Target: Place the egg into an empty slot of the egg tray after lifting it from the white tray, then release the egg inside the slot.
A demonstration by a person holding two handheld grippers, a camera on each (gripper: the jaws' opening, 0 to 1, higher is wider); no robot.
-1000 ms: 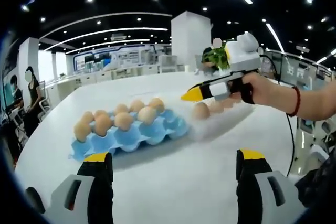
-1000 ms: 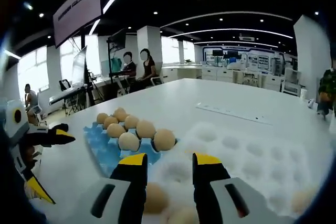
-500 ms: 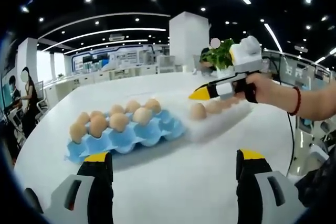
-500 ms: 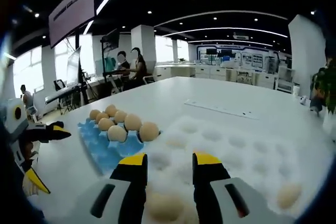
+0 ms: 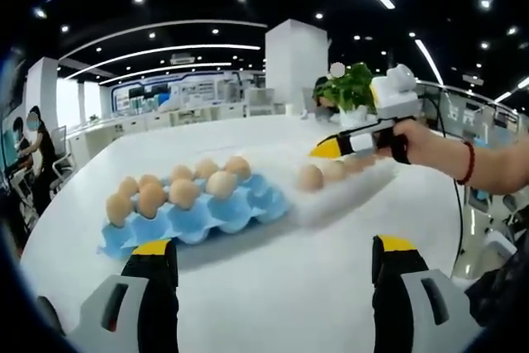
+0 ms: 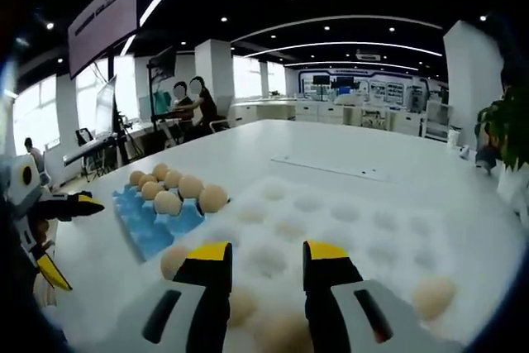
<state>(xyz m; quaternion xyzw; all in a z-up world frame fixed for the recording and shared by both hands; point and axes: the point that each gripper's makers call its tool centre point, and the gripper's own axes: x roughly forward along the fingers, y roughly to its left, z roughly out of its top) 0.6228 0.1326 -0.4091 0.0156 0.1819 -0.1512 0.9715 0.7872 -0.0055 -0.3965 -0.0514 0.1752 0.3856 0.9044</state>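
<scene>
Now at pickup step w/ right gripper (image 6: pixel 263 255) jaws apart, nothing held, over eggs (image 6: pixel 240 303) in white tray (image 6: pixel 397 237), left gripper (image 5: pixel 273 255) apart too; next, close on one, carry to blue egg tray (image 6: pixel 140 225).

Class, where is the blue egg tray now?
In the left gripper view, the blue egg tray sits left of centre on the white table, directly left of the white tray.

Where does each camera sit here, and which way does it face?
Left gripper view: rides the left gripper, low over the table, facing the blue egg tray; a hand holds the right gripper over the white tray.
Right gripper view: rides the right gripper, above the white tray's eggs.
Shared: both trays.
</scene>
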